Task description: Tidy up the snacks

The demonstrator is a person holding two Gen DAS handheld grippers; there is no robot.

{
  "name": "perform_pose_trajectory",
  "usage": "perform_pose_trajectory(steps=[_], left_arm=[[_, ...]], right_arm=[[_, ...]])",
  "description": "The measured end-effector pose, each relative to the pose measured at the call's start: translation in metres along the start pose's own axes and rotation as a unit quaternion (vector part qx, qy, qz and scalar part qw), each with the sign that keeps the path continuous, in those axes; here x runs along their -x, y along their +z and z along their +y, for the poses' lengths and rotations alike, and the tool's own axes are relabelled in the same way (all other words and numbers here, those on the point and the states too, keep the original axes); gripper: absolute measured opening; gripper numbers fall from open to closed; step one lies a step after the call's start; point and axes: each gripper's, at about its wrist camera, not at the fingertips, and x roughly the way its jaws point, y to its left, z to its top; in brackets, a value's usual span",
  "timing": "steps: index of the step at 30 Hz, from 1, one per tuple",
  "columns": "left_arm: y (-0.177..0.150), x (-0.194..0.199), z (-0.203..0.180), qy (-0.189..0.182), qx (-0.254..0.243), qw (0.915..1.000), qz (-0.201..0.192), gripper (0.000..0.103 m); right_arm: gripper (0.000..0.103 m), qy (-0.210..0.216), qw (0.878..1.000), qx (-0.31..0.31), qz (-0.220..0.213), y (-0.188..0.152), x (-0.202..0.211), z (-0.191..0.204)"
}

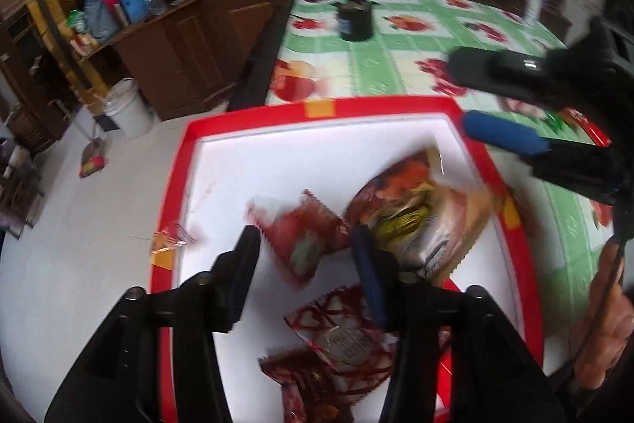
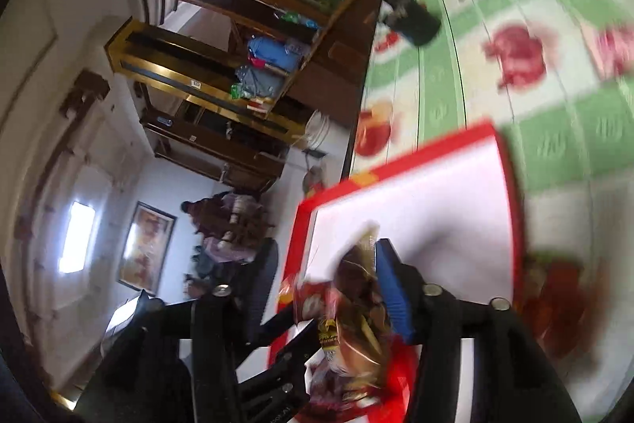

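A dark wooden cabinet (image 1: pixel 190 38) with a flowered panel lines the far wall, and in front of it stands a table under a green-and-white oilcloth printed with red fruit (image 1: pixel 416 38). The landmark is the shallow red-rimmed cardboard box with a white floor (image 1: pixel 317 108), sitting at the table's near left corner and jutting past the edge.

Left of the box, down on the pale floor, stand a white plastic bucket (image 1: pixel 128 108) and a small bright wrapper (image 1: pixel 92 161). Beyond the box's far rim stands a dark squat jar (image 1: pixel 355 18).

Inside the box lie the snacks: a red-and-white crimped sachet (image 1: pixel 305 240) near the middle, a larger glossy orange-and-yellow snack bag (image 1: pixel 416 209) toward the right wall, and heart-patterned red packets (image 1: pixel 340 339) at the near end. The left gripper (image 1: pixel 309 256) hangs over the red-and-white sachet with its tongs spread, pinching nothing.

Above the box's right rim the right gripper (image 1: pixel 459 98) comes in with its tongs also apart. In its own view a brown-and-gold crinkled snack packet (image 2: pixel 356 304) sits between them, resting against the blue pad (image 2: pixel 390 288); the black finger stands clear of it, so it looks let go rather than pinched, though blur leaves this uncertain.

This looks like the dropping-in step. Next, each gripper likely needs to draw back clear of the box and fetch another loose packet, such as the blurred red one (image 2: pixel 554 304) right of the box.
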Motion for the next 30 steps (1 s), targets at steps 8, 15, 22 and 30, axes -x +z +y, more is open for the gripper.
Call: perform_pose_trajectory(steps=[8, 15, 22, 30], left_arm=[[-0.011, 0.031, -0.022, 0.03, -0.031, 0.9977, -0.053, 0.063], [-0.014, 0.074, -0.073, -0.025, -0.062, 0.9917, -0.11, 0.083], [-0.021, 0.061, -0.129, -0.105, -0.073, 0.9895, -0.067, 0.083], [-0.033, 0.051, -0.173, -0.14, -0.089, 0.9859, -0.02, 0.083]], right_arm=[[0.058, -0.021, 0.997, -0.028, -0.063, 0.011, 0.074, -0.066], [0.063, -0.064, 0.989, -0.045, -0.127, 0.02, 0.187, -0.136], [0.068, -0.124, 0.966, -0.095, -0.207, 0.051, 0.309, -0.208], [0.071, -0.186, 0.959, -0.114, -0.179, 0.096, 0.322, -0.256]])
